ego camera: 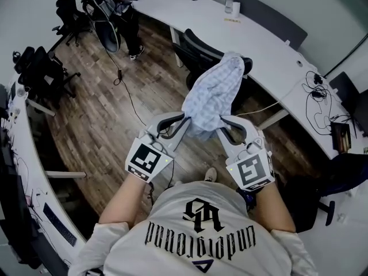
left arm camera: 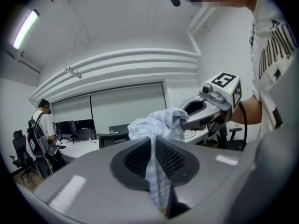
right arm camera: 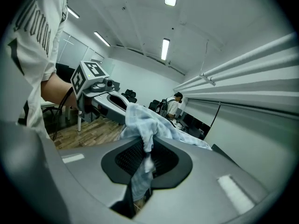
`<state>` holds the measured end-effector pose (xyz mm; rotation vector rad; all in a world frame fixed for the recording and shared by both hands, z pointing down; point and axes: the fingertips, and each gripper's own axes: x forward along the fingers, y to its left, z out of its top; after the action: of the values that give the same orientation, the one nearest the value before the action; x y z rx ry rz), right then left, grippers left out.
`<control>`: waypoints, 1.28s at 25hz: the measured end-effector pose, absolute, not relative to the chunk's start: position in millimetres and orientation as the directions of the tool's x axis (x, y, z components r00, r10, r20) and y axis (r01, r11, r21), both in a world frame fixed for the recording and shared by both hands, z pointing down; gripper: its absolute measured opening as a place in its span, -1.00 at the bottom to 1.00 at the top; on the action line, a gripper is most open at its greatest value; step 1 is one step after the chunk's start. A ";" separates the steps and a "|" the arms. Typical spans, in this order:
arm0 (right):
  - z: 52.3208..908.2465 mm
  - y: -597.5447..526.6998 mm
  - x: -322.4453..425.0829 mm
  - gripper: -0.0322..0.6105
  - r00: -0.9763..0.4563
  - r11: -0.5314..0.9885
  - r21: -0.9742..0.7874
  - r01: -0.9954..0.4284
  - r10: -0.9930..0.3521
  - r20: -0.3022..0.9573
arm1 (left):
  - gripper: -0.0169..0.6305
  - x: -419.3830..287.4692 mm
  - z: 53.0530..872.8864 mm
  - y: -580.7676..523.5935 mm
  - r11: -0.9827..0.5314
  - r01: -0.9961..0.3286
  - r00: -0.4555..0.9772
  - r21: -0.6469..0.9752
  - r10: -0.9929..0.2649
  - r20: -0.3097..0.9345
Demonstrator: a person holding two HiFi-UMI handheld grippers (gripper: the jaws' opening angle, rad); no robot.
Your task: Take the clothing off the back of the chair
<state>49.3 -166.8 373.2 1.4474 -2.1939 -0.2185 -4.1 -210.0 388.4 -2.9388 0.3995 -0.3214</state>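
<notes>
along the far right, a curved white counter (ego camera: pixel 270 48); tucked against it, a black chair (ego camera: pixel 198 50) on wooden floor (ego camera: pixel 103 114). between chair and person, the pale checked clothing (ego camera: pixel 214 94): lies straight ahead of both tools, long axis near to far, far end up at the chair's top, touching or just clear, hard to tell. left tool (ego camera: pixel 185 118) clamped on the near left edge, right tool (ego camera: pixel 223 119) clamped on the near right edge, side by side, neither nearer. probably needs a pull up and toward the near side.
</notes>
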 end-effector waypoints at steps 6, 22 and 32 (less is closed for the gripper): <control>370.7 -146.8 -2.1 -0.76 -0.248 0.376 0.408 -0.832 -0.910 0.332 | -0.70 -51.4 383.9 -193.6 -0.966 -0.182 0.961 -0.186 -0.215 0.177; 373.0 -60.8 -44.8 -0.76 -0.158 0.287 0.408 -0.867 -0.933 0.322 | -0.70 -86.6 386.4 -109.4 -0.982 -0.072 0.982 -0.173 -0.101 0.162; 378.3 23.4 -24.4 -0.76 -0.237 0.353 0.370 -0.860 -0.916 0.323 | -0.70 -67.9 385.9 -22.8 -0.974 -0.134 0.972 -0.183 -0.166 0.168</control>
<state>-24.4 23.4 378.3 1.5431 -2.1391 -0.1562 -67.9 -22.8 385.9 -2.9497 0.2260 -0.2728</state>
